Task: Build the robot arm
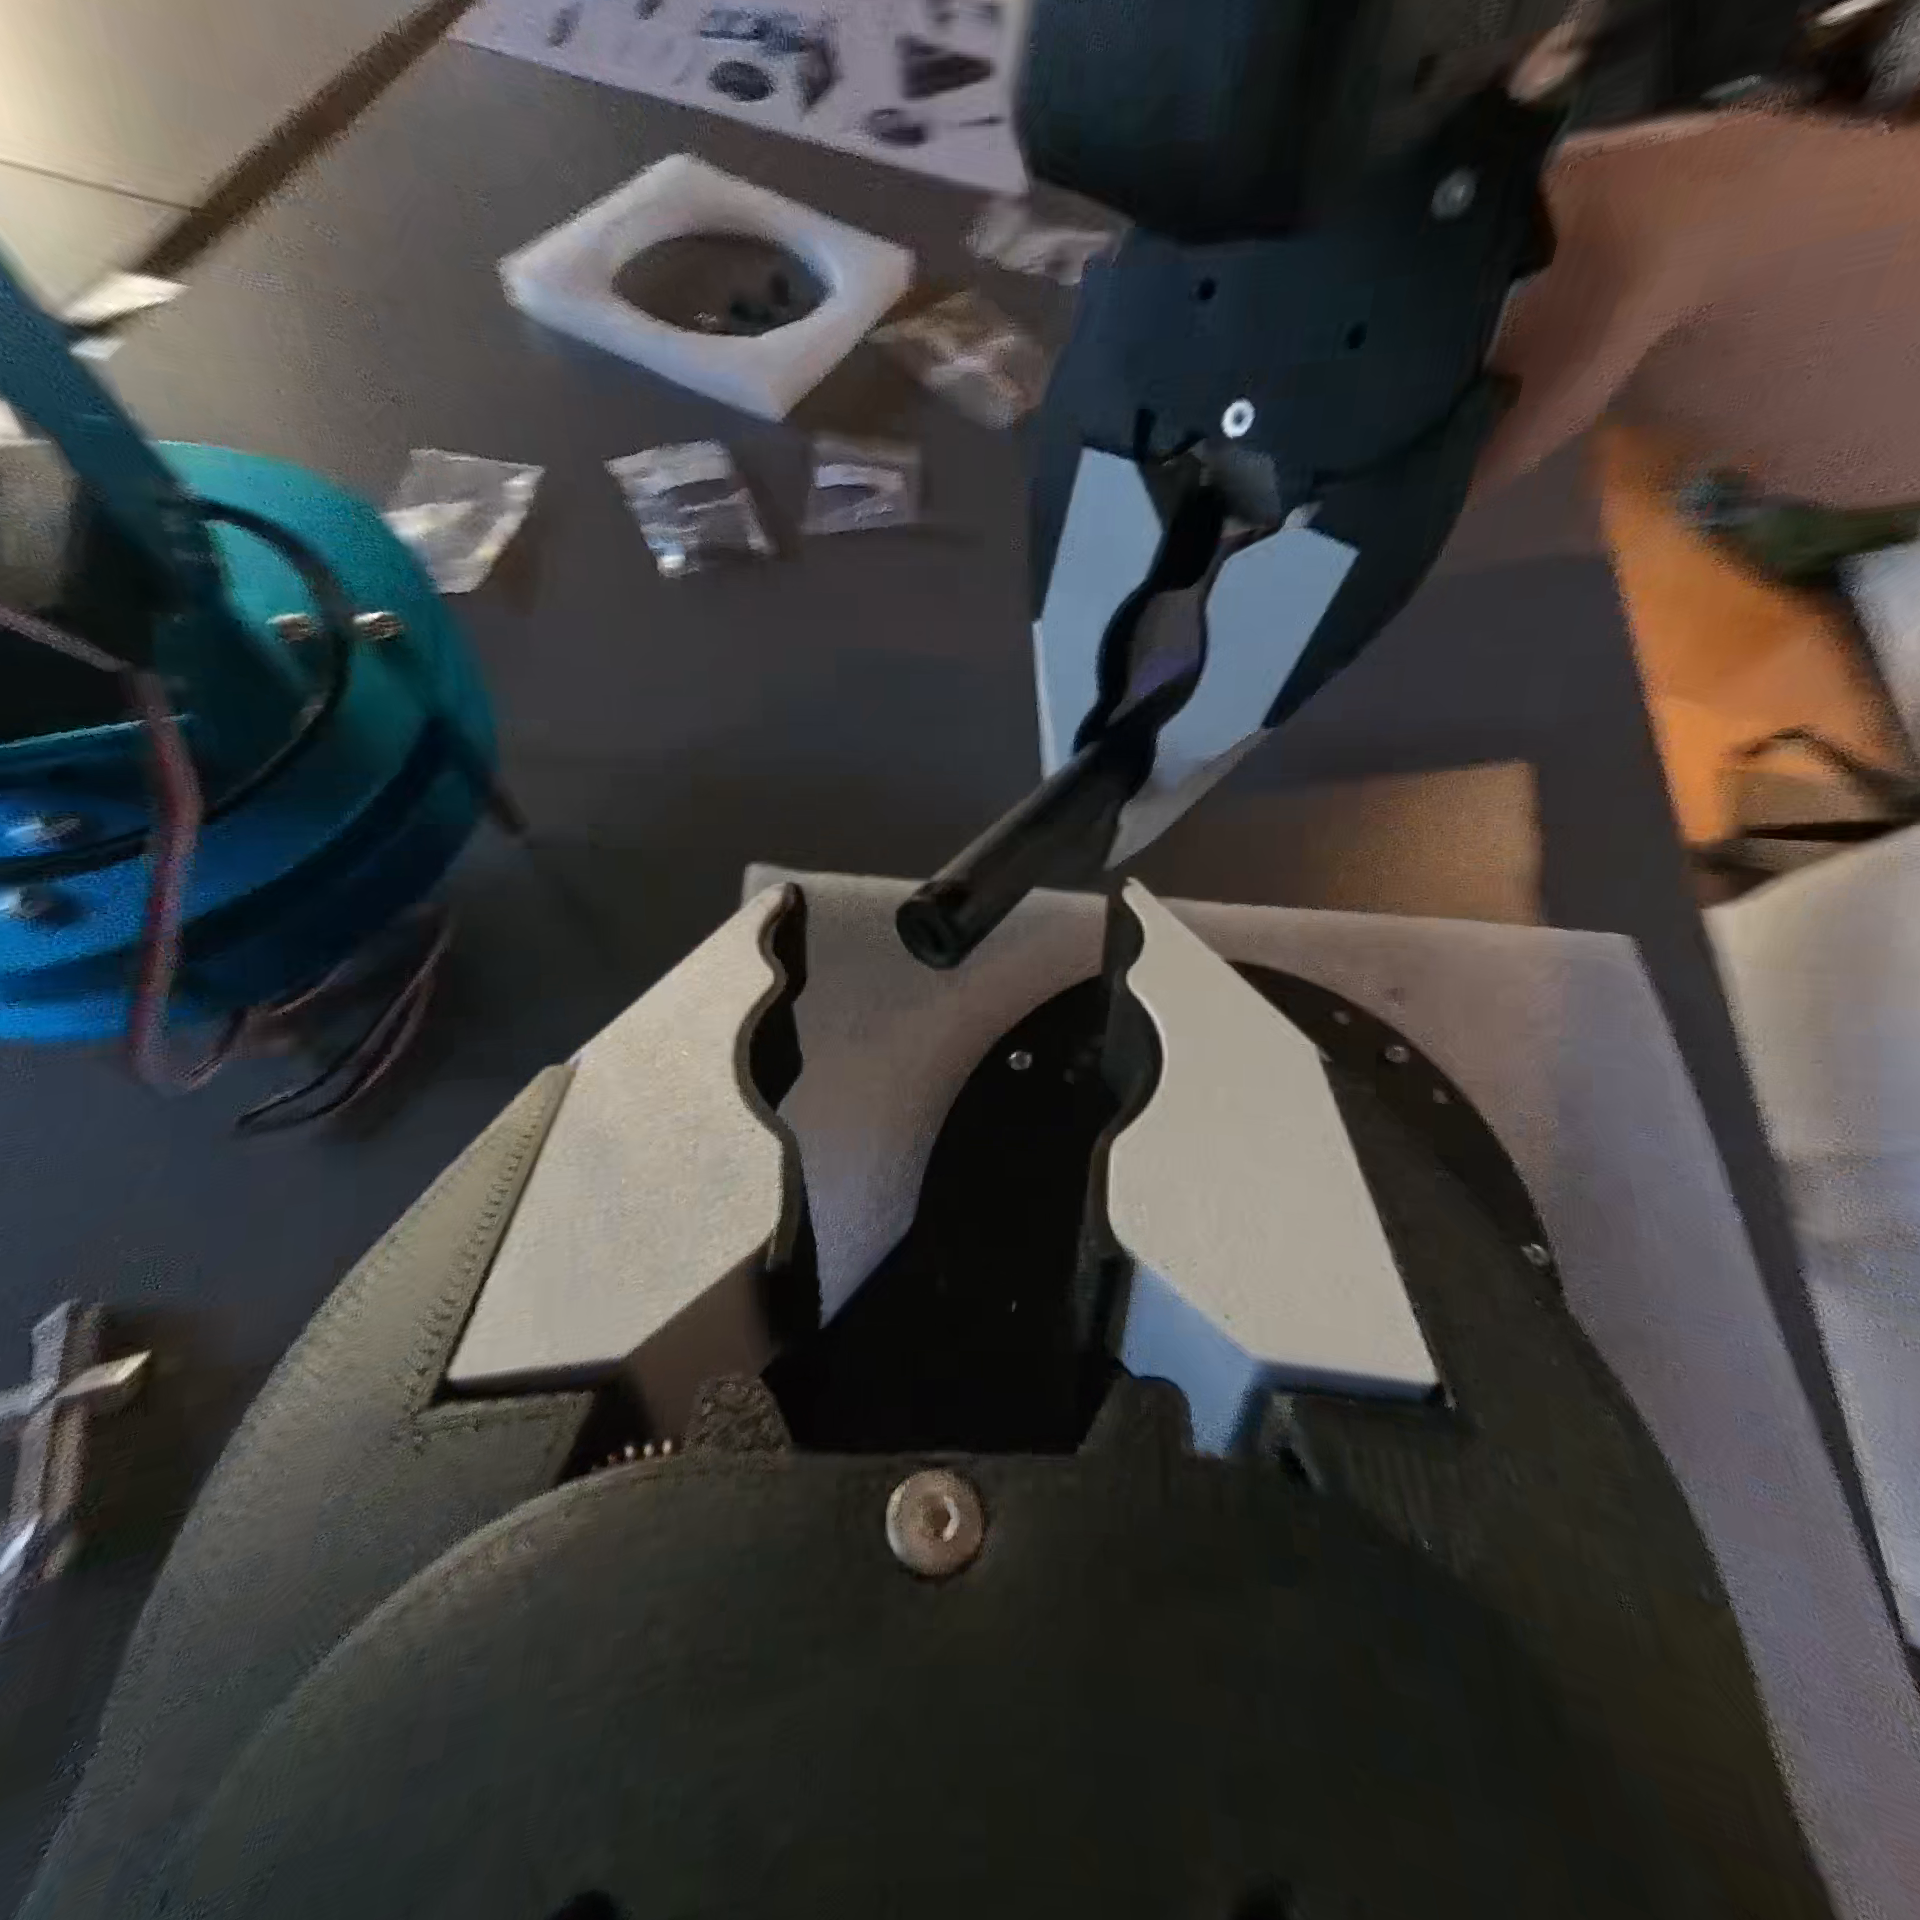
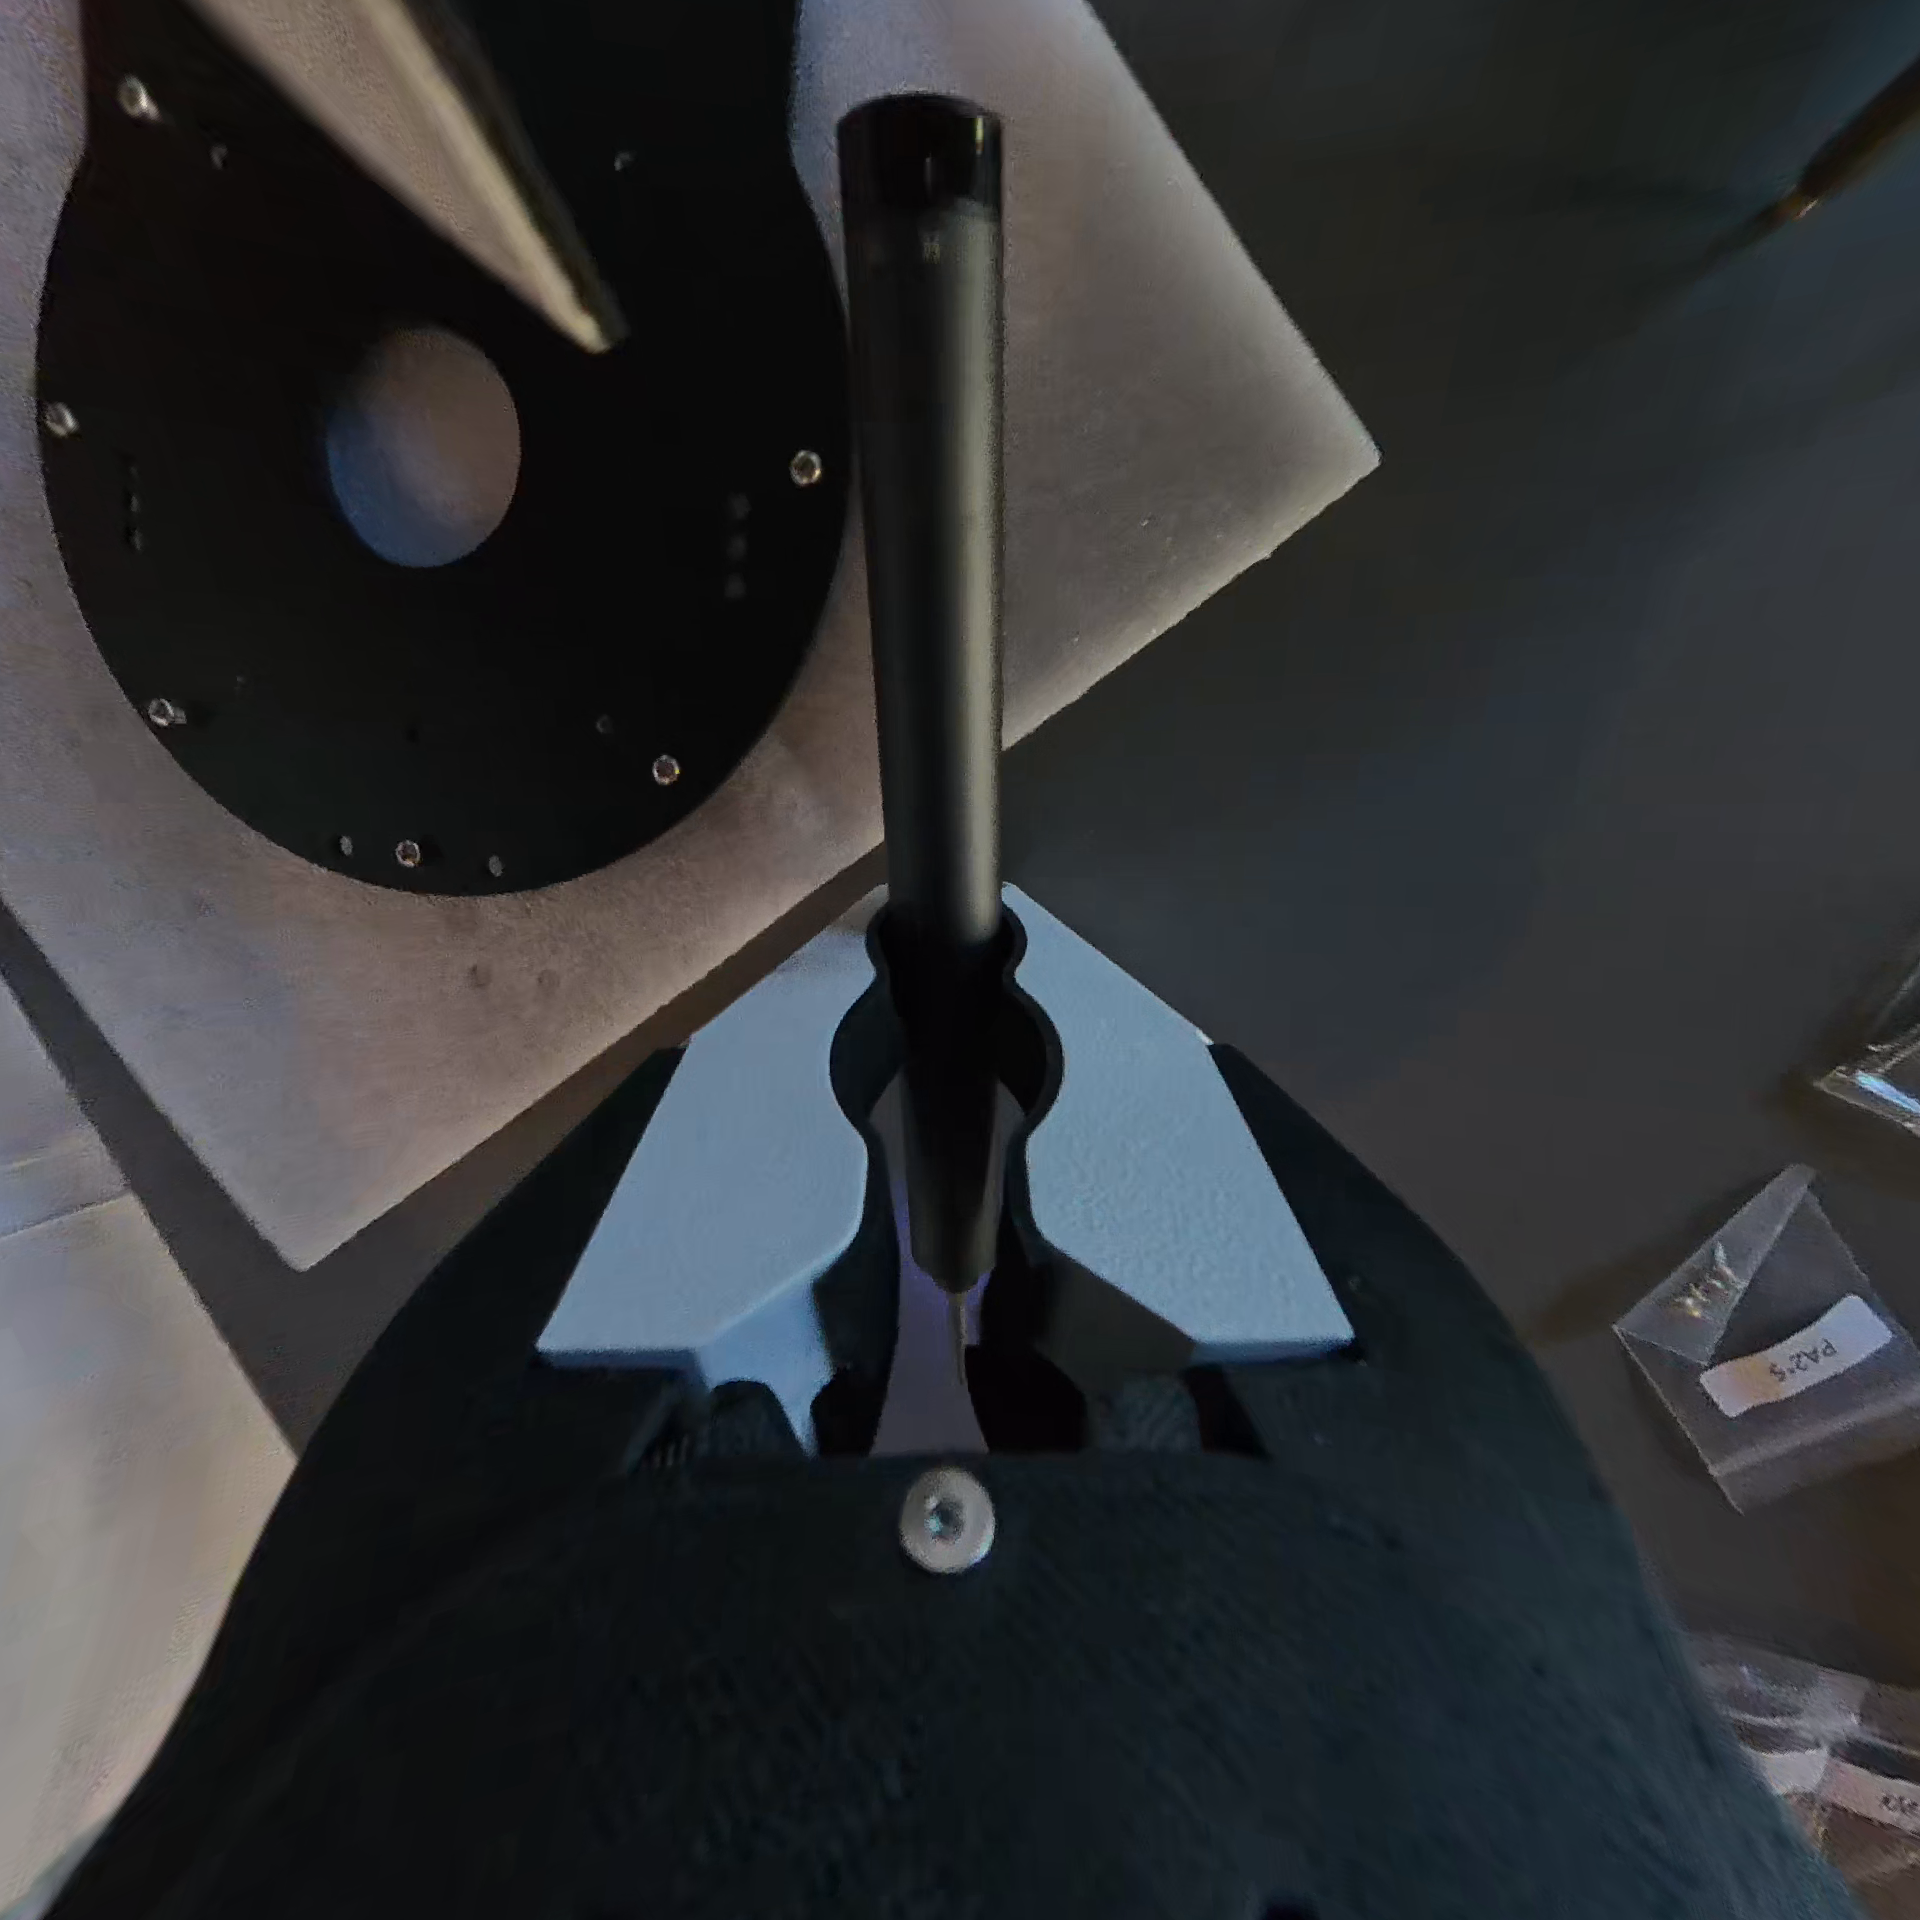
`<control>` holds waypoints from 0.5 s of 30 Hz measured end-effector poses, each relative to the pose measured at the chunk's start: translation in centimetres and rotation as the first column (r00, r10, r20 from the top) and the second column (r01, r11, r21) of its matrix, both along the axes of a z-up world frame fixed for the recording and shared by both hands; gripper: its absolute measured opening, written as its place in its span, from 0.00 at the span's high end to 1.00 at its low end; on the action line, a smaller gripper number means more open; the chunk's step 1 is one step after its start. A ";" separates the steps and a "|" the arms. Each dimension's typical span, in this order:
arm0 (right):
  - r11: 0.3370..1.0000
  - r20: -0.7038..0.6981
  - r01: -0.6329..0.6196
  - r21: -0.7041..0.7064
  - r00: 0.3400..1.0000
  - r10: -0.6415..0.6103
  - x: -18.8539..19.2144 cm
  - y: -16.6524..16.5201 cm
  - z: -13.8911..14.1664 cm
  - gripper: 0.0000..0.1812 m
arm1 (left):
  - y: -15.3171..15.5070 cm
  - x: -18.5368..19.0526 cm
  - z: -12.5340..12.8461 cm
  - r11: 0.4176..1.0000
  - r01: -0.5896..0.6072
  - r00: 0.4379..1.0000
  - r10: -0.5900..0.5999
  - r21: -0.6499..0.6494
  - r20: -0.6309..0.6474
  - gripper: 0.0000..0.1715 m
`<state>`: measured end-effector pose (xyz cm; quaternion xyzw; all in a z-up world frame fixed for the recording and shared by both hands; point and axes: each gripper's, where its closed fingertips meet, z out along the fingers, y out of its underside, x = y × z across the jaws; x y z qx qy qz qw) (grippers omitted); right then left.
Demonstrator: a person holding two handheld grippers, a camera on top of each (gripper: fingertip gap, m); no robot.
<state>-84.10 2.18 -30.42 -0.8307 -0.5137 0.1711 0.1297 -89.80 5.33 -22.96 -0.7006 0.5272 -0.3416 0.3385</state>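
My left gripper (image 1: 961, 914) is open and empty, held over a black round plate (image 1: 1382, 1081) with small holes that lies on a grey foam pad (image 1: 1507, 987). My right gripper (image 2: 945, 925) is shut on a black pen-shaped screwdriver (image 2: 930, 520), whose blunt end points forward and whose thin bit points back between the jaws. In the left wrist view the right gripper (image 1: 1138, 779) comes down from the top, and the screwdriver's (image 1: 997, 862) blunt end hangs just in front of my left fingertips. The plate (image 2: 312, 675), the pad (image 2: 1143, 468) and a left finger (image 2: 468, 177) show in the right wrist view.
A teal and blue round device with wires (image 1: 260, 727) stands at the left. A white foam square with a round hole (image 1: 707, 281), small plastic bags (image 1: 686, 509), a printed sheet (image 1: 779, 62) and a metal cross-shaped part (image 1: 62, 1392) lie on the dark table. Labelled bags (image 2: 1766, 1340) lie at the right. Left tips to right tips: about 10 cm.
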 end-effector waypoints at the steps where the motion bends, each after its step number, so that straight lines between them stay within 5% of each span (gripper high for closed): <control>1: 1.000 0.001 0.001 0.025 1.000 -0.001 0.1 0.0 0.0 0.95 | -0.1 0.5 -0.2 0.997 0.059 0.998 -0.057 -0.052 0.031 0.69; 7: 0.993 0.039 0.035 0.113 0.998 -0.040 0.4 0.6 -0.1 0.95 | -1.1 2.2 -3.7 0.912 0.336 0.927 -0.364 -0.235 -0.090 0.89; 10: 0.987 0.051 0.054 0.150 0.997 -0.062 1.1 1.1 -0.1 0.93 | -1.2 2.5 -4.5 0.875 0.368 0.908 -0.411 -0.316 -0.080 0.90; 12: 0.984 0.028 0.074 0.162 0.996 -0.079 1.5 1.0 0.0 0.84 | -1.2 2.1 -5.6 0.863 0.372 0.898 -0.427 -0.342 -0.101 0.90; 15: 0.968 -0.138 0.109 0.224 0.987 -0.079 2.1 0.6 2.2 0.78 | -0.9 2.0 -6.2 0.859 0.384 0.896 -0.435 -0.340 -0.087 0.91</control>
